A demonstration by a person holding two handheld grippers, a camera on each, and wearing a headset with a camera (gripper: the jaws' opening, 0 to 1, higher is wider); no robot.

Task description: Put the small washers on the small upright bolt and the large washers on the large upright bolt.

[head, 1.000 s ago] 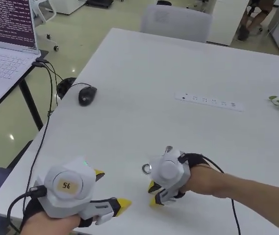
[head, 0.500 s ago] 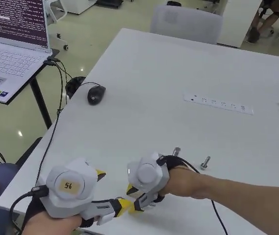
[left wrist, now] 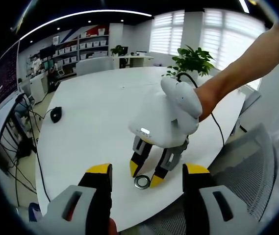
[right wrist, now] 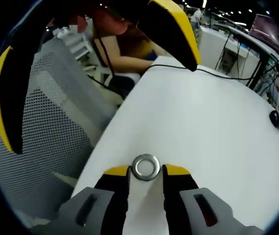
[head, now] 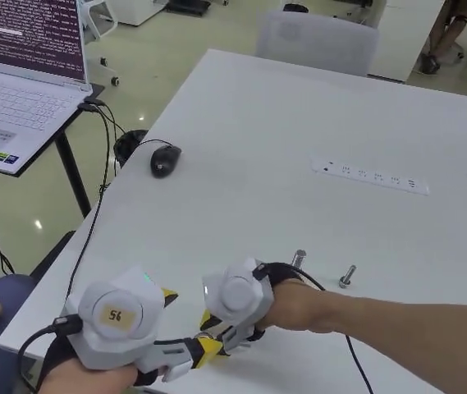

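Note:
A metal washer [right wrist: 145,167] lies flat on the white table [head: 241,123], close to its near edge. My right gripper [right wrist: 145,172] has its yellow fingertips [right wrist: 115,171] pressed against the washer's two sides and is shut on it. In the left gripper view the right gripper [left wrist: 145,174] points down at the washer [left wrist: 141,181]. My left gripper [left wrist: 147,171] stands open just in front of it, nothing between its jaws. In the head view the right gripper [head: 214,324] almost meets the left gripper [head: 185,322]. The large upright bolt [head: 299,259] and the small upright bolt [head: 347,276] stand behind the right hand.
A black mouse [head: 165,159] sits at the table's left side and a white power strip [head: 369,176] lies farther back. A laptop [head: 16,74] stands on a side stand to the left. A grey chair [head: 315,37] is at the far end.
My right gripper has slid left and toward the near table edge, ending right by the left gripper. The bolts it covered now show behind it. The left gripper has barely moved.

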